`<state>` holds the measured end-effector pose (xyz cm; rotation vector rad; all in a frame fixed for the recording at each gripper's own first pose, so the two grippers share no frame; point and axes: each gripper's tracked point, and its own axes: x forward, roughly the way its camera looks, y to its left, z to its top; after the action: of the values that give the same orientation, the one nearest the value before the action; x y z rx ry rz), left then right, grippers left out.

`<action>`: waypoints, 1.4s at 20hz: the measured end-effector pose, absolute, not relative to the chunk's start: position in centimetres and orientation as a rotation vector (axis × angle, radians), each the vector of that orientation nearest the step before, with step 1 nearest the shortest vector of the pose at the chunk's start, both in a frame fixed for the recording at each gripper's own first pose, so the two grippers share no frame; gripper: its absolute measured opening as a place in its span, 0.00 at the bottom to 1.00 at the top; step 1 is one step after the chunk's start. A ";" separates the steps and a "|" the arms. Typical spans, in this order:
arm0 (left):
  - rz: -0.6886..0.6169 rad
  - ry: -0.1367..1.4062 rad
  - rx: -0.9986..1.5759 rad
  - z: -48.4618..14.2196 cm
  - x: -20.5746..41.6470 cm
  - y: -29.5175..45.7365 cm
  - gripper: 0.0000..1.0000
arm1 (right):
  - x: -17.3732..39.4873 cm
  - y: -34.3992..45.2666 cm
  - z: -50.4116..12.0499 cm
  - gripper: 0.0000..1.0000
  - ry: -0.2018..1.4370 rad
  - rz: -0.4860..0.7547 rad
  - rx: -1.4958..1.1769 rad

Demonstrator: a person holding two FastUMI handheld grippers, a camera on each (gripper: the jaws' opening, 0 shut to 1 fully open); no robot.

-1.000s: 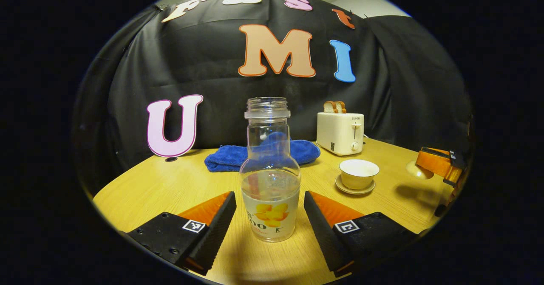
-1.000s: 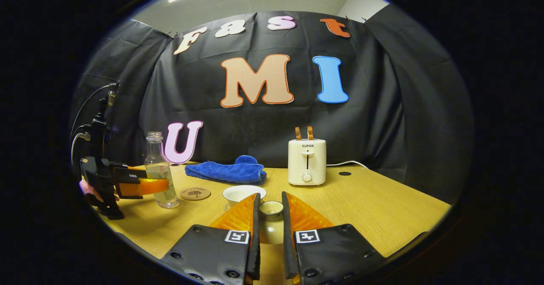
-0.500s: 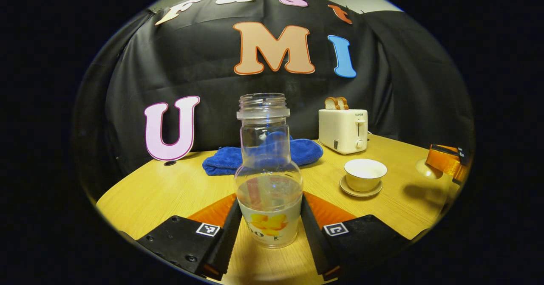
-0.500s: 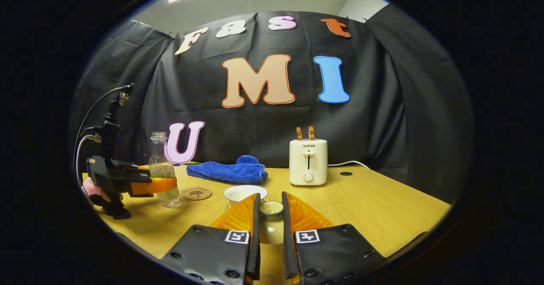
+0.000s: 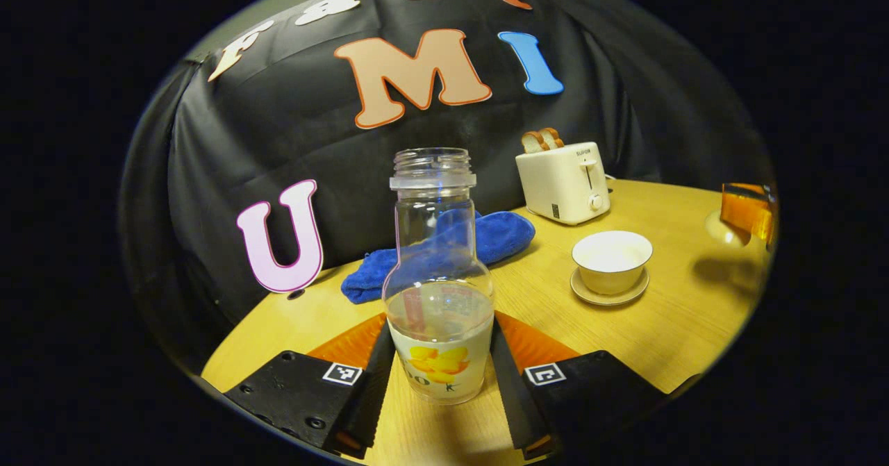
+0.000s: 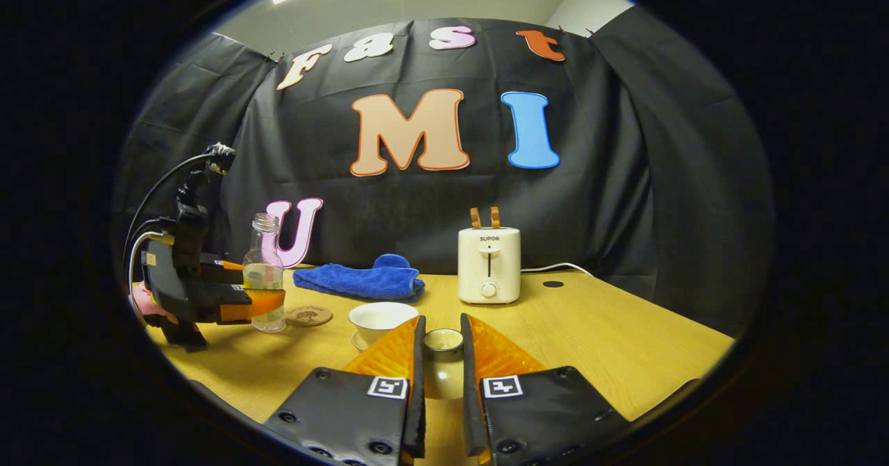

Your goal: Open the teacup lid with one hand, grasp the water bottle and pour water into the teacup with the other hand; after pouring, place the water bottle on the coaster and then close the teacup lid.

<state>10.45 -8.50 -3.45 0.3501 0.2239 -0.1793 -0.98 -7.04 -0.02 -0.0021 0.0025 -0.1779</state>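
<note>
Pinching the water bottle (image 5: 439, 341) low on its label at bottom centre of the left gripper view, the left gripper (image 5: 439, 376) readies it for pouring; the open teacup (image 5: 611, 261) waits at right.

At bottom centre of the right gripper view, the right gripper (image 6: 440, 355) clamps the lid (image 6: 443, 341), keeping the cup uncovered; the coaster (image 6: 308, 315) lies at left.

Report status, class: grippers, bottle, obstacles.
Left gripper shut on clear glass water bottle. Right gripper holds small round teacup lid. White teacup open, unobstructed.
</note>
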 end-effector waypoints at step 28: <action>-0.145 0.184 1.552 -1.9 15.3 -11.2 0.69 | -2.0 -12.2 0.3 0.26 -0.003 -0.296 -0.008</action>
<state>15.29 -11.15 -1.87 1.5524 0.1840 -0.1445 -2.04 -12.16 0.30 -0.0078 -0.0033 -0.2957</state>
